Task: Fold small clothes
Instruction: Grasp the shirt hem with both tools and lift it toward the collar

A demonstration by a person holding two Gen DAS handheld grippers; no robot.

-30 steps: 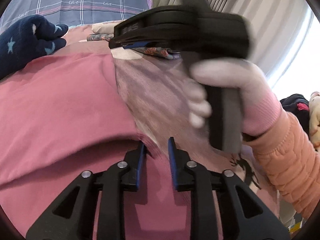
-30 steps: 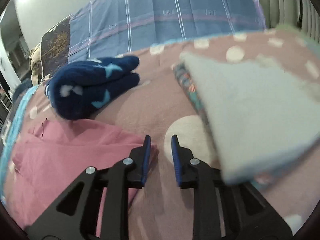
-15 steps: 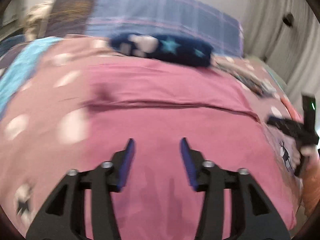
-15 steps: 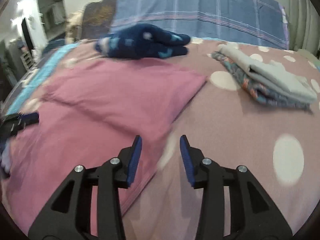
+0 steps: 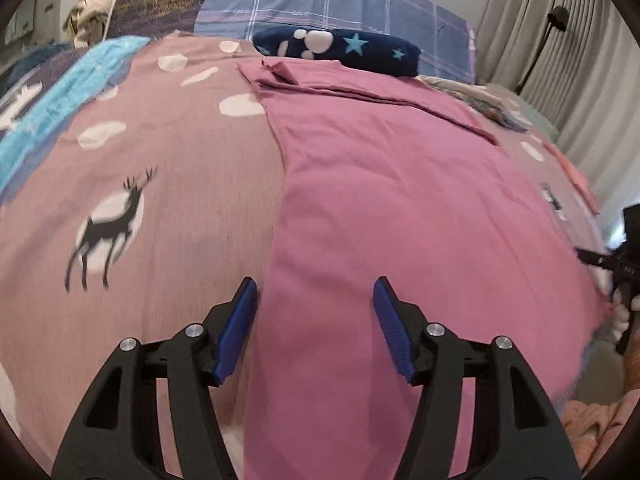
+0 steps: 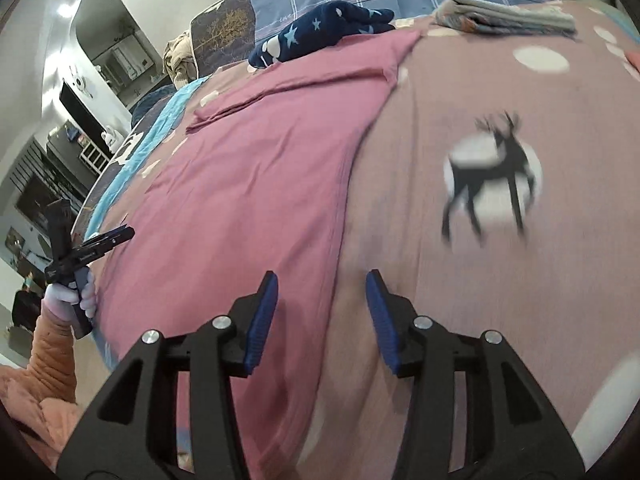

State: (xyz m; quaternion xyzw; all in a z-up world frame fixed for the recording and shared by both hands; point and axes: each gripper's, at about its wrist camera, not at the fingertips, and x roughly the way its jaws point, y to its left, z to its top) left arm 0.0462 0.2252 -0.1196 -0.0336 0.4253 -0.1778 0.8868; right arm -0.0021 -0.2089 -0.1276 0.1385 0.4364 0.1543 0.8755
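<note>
A pink garment (image 5: 392, 184) lies spread flat on the bed, its far end folded over in a band near the pillows; it also shows in the right wrist view (image 6: 248, 184). My left gripper (image 5: 315, 326) is open and empty, just above the garment's near left edge. My right gripper (image 6: 321, 320) is open and empty, straddling the garment's near right edge. Each gripper shows small in the other's view, the left gripper (image 6: 86, 252) at the left side and the right gripper (image 5: 616, 264) at the right side.
The bed cover (image 5: 132, 184) is mauve with white dots and deer prints. A rolled navy star-print garment (image 5: 340, 50) lies beyond the pink one, by a blue plaid pillow (image 5: 328, 0). A folded grey and patterned stack (image 6: 508, 16) sits at the far right. Curtains hang right.
Both grippers let go, opened wide and drew back to the near end of the bed. The pink garment's far end now lies folded over.
</note>
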